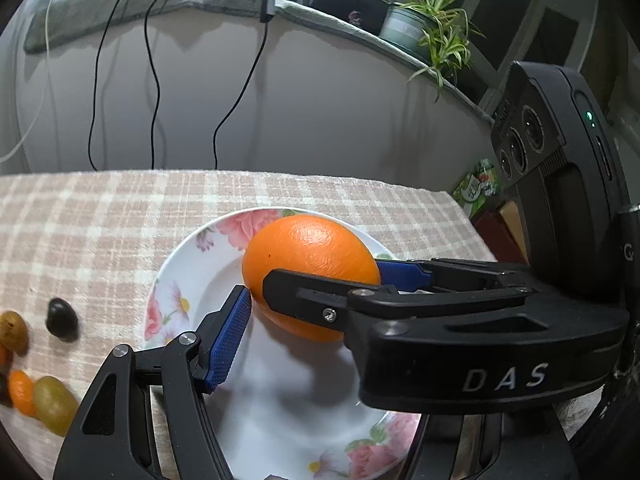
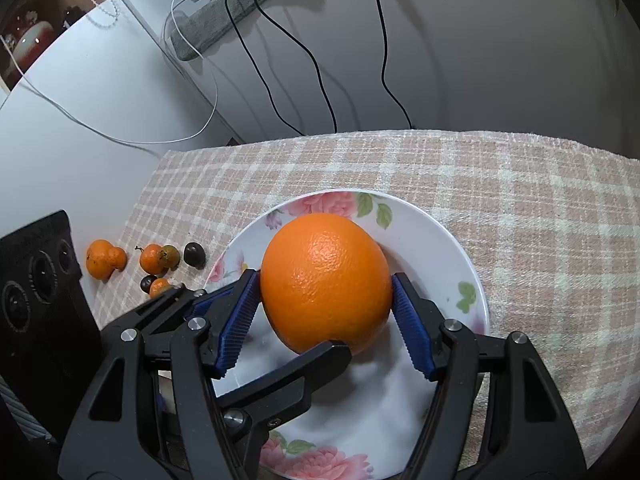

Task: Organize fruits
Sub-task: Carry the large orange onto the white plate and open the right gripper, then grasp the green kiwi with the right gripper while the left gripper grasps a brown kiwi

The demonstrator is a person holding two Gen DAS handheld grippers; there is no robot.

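i see the orange (image 2: 326,282) sitting on the floral plate (image 2: 448,248), which rests on the checked cloth (image 2: 520,200) covering the worktop. my right tool (image 2: 326,300) is closed around the orange: in the right wrist view both blue pads (image 2: 240,320) press against its flanks, one on each side, and the fruit's underside looks to be at or just above the plate surface; i cannot tell whether it is touching. in the left wrist view the same orange (image 1: 310,276) appears with the right tool's black body crossing in front of it from the right. my left tool (image 1: 316,304) is spread wide; its near blue pad (image 1: 228,344) sits just beside the orange's lower left edge, apparently touching or nearly so, while its other finger is largely hidden behind the right tool, so i record the left tool as open and not holding anything. to the left of the plate, on the cloth, lies a cluster of small fruits (image 2: 154,260): several small orange ones, a dark round one nearest the plate, and greenish ones visible in the left wrist view (image 1: 54,404). they are apart from the plate. behind the worktop, black cables (image 2: 280,60) hang down a pale wall, and a potted plant (image 1: 424,28) stands on a ledge.
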